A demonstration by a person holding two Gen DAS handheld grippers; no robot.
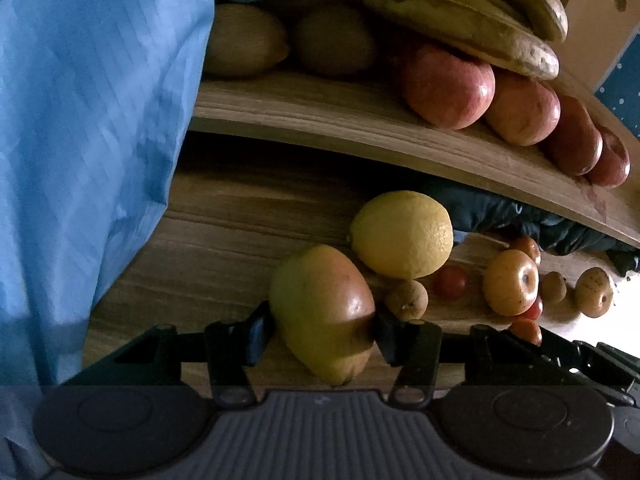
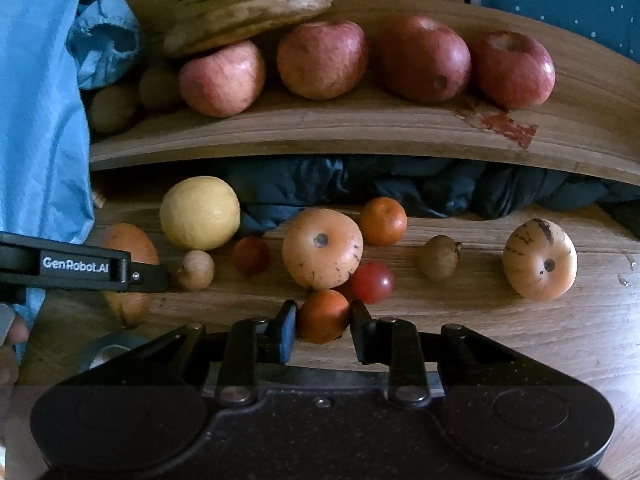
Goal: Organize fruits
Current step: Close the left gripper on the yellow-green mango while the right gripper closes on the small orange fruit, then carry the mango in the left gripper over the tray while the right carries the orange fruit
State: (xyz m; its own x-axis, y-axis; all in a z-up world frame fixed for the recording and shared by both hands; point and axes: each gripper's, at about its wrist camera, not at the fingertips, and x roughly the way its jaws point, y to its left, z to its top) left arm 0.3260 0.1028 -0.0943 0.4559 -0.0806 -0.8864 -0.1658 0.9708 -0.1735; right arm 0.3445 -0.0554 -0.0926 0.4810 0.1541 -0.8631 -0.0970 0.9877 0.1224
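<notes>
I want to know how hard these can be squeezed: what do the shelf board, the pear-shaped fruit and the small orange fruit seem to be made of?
Shelf board: wood or wood-look laminate, matt, with straight grain lines and a chipped red patch. Pear-shaped fruit in the left gripper: smooth, glossy skin with a highlight; real or plastic, unclear. Small orange fruit in the right gripper: duller, faintly dimpled rind.

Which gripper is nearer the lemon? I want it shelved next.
Left. The left gripper, shut on a mango, sits just in front of the lemon. The right gripper grips an orange farther off.
</notes>
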